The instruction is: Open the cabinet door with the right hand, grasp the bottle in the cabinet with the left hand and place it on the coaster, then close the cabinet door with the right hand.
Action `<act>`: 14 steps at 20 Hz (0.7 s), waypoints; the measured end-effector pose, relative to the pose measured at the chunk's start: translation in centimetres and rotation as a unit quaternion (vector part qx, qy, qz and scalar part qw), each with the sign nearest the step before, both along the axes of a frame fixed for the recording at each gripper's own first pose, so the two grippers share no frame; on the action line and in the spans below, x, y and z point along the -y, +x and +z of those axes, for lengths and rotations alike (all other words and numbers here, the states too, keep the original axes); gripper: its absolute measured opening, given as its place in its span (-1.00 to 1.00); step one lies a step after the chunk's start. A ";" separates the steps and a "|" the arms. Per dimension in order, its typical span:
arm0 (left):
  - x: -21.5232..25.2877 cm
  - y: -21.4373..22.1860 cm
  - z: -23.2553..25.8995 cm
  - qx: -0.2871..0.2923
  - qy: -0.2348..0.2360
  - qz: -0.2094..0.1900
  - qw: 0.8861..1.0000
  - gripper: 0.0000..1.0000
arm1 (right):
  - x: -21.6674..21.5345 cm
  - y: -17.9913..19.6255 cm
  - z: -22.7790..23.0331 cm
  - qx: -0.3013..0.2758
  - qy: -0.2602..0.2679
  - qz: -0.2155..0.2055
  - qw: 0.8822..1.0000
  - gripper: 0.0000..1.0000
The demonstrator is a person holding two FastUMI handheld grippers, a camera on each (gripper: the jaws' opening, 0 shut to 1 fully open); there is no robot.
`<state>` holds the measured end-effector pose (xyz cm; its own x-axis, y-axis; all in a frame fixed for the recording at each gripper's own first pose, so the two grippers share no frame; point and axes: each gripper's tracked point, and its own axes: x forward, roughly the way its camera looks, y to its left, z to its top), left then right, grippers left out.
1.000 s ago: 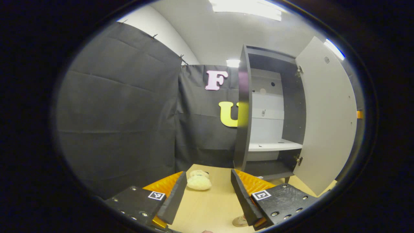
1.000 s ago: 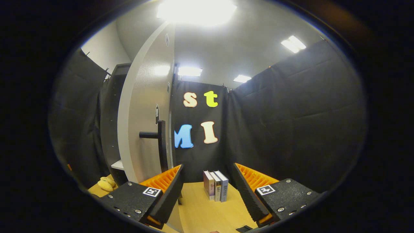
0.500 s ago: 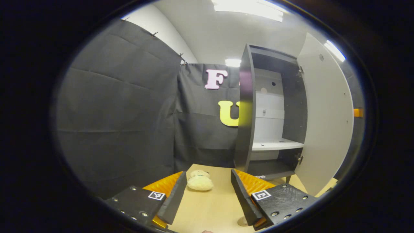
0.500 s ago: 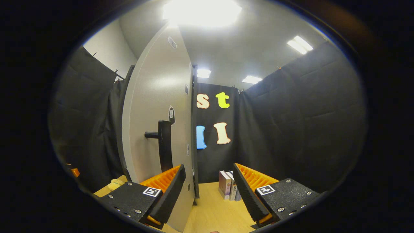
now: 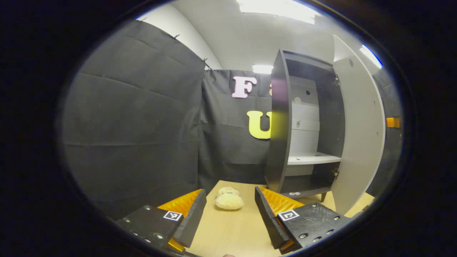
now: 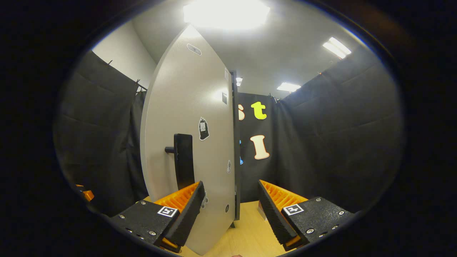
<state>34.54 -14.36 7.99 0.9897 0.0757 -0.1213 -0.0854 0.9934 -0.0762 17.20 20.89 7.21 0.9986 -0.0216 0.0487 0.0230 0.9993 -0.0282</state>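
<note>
Door (image 6: 189,142) is swinging shut. Over the last second, in the right gripper view, it goes from nearly edge-on to showing most of its outer face, and it now covers the books on the desk (image 6: 246,235) that stood behind it. In the left gripper view the opening of the cabinet (image 5: 307,135) narrows, with the door (image 5: 360,135) angling in toward the carcass.

Right tongs (image 6: 231,210): fingers apart, holding nothing. The left finger sits just at the door's outer face, below the black handle (image 6: 182,164); I cannot tell whether it touches. Looks like a push on the panel, not a pull on the handle.

Left tongs (image 5: 230,214): fingers apart, empty, hanging over the desk (image 5: 232,232), well back from the cabinet. A cream plush toy (image 5: 229,199) lies on the desk ahead of them.

Bottle: I can't place it. The shelf (image 5: 312,159) and the floor of the cabinet look bare, and the coaster isn't identifiable here. My read is that the bottle is already out and this is the last step.

Remaining: door is partly open, so more swing is needed to seat it. Risk: the open finger slipping off the smooth face or snagging the handle.
</note>
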 end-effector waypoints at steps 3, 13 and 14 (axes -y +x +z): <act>-0.5 -0.1 -0.2 -0.001 0.002 0.008 1.000 0.63 | -1.8 0.5 -0.1 0.000 0.000 0.015 1.000 0.83; -2.2 -0.8 -0.2 -0.001 0.007 0.037 0.999 0.63 | -7.5 2.7 0.1 0.002 0.009 0.068 0.998 0.86; -2.4 -0.9 -0.1 -0.001 0.008 0.040 0.999 0.63 | -7.9 3.1 0.1 0.003 0.006 0.073 0.997 0.86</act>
